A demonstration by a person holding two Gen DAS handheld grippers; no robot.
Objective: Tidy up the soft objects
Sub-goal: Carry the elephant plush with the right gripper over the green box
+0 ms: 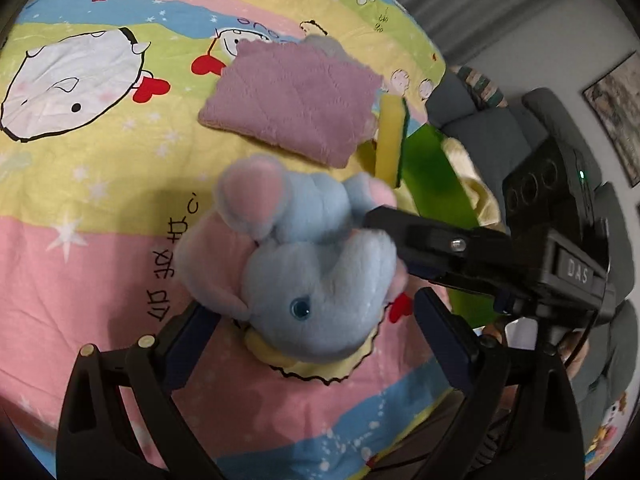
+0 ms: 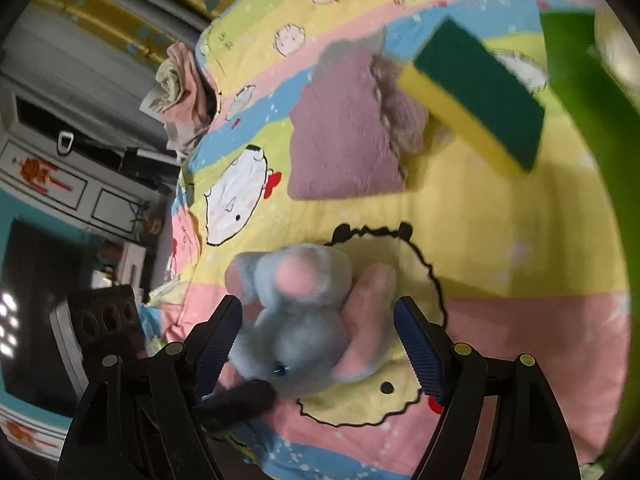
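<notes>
Left wrist view is showing the blue plush elephant point(image 1: 308, 264) lying on the cartoon-print bedsheet point(image 1: 100, 208), sitting between the wide-spread fingers of the left gripper point(image 1: 316, 332); neither pad seems to be pressing the fur, so nothing is gripped yet, and I would guess the spread is there to straddle the toy's round head. Coming in from the right of the picture, one finger of the right gripper point(image 1: 384, 220) is lying against the toy's body. Beyond it, a folded purple cloth point(image 1: 292, 104) and a yellow-green sponge point(image 1: 390, 140) are waiting beside a green bin point(image 1: 432, 168), likely the collecting spot. Right wrist view is angling steeply down over the same elephant point(image 2: 296, 320), the right gripper point(image 2: 318, 344) standing open around it, pads apparently clear of the fur, while the sponge point(image 2: 476, 92) is resting on the cloth's point(image 2: 340, 136) edge.
</notes>
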